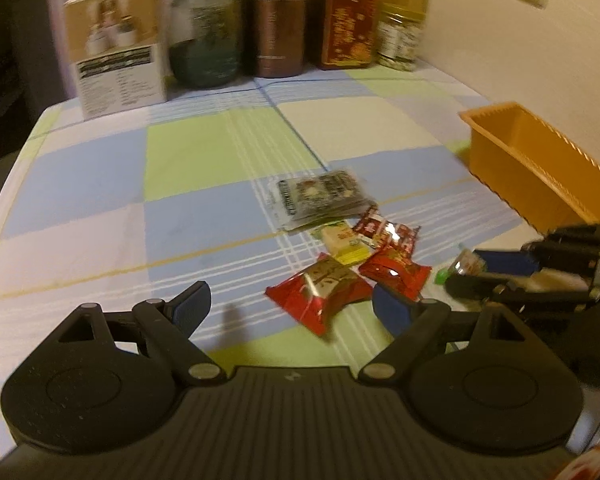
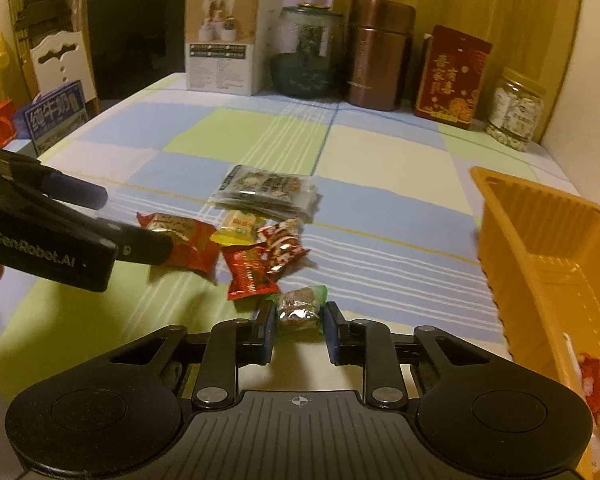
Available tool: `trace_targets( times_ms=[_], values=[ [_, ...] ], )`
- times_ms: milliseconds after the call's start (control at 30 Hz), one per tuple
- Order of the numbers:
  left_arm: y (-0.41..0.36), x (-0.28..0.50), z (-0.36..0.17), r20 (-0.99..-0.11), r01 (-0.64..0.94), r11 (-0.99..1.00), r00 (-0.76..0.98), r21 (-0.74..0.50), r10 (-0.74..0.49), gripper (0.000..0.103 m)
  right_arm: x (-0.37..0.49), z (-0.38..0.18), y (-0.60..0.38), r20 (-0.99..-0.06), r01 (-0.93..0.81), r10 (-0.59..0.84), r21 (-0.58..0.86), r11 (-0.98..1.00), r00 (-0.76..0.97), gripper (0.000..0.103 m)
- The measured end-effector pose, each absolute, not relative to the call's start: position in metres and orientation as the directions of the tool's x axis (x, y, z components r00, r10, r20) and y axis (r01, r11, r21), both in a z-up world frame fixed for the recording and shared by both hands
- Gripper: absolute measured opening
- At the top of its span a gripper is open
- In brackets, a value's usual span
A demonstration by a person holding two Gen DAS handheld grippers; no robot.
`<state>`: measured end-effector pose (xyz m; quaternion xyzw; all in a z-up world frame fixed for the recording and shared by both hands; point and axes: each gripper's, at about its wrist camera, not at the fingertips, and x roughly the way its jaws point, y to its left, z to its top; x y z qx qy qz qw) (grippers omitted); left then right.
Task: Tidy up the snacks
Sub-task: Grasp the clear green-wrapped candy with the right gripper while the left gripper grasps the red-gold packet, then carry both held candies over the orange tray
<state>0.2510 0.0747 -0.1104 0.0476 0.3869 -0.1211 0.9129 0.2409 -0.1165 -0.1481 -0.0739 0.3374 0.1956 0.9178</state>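
Right fingers (image 2: 299, 322) clamp green-edged snack (image 2: 300, 304) | left fingers (image 1: 288, 308) wide, empty | "GenRobot.AI" on casing

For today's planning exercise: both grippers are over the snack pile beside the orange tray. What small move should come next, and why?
Probably lift the right gripper and carry it toward the orange tray. Its pads already press on the green-edged snack packet, so the grasp looks made, and the tray stands just to its right. The left gripper is open, above a red packet.
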Motion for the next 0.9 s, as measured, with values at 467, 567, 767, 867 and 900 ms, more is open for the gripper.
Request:
trace_targets(
  times_ms=[467, 567, 767, 867, 900],
  values=[
    [0.051, 0.265, -0.128, -0.735, 0.399, 0.91, 0.65, 0.114, -0.193, 0.038, 0.236, -0.149, -0.144, -0.655, -0.338, 0.282, 0.043, 0.94, 0.701, 0.026],
    [0.047, 0.26, -0.126, -0.74, 0.39, 0.915, 0.645, 0.104, -0.191, 0.026, 0.235, -0.148, -0.145, -0.653, -0.338, 0.285, 0.047, 0.94, 0.702, 0.026],
    [0.038, 0.241, -0.117, -0.744, 0.316, 0.947, 0.648, 0.066, -0.164, 0.025, 0.224, -0.141, -0.149, -0.65, -0.334, 0.291, 0.061, 0.941, 0.702, 0.025],
    [0.033, 0.226, -0.11, -0.742, 0.274, 0.961, 0.652, 0.04, -0.155, 0.025, 0.214, -0.135, -0.153, -0.648, -0.327, 0.293, 0.071, 0.942, 0.703, 0.025],
    [0.031, 0.221, -0.106, -0.742, 0.258, 0.966, 0.654, 0.031, -0.151, 0.025, 0.211, -0.133, -0.155, -0.647, -0.324, 0.293, 0.074, 0.943, 0.704, 0.025]
  ],
)
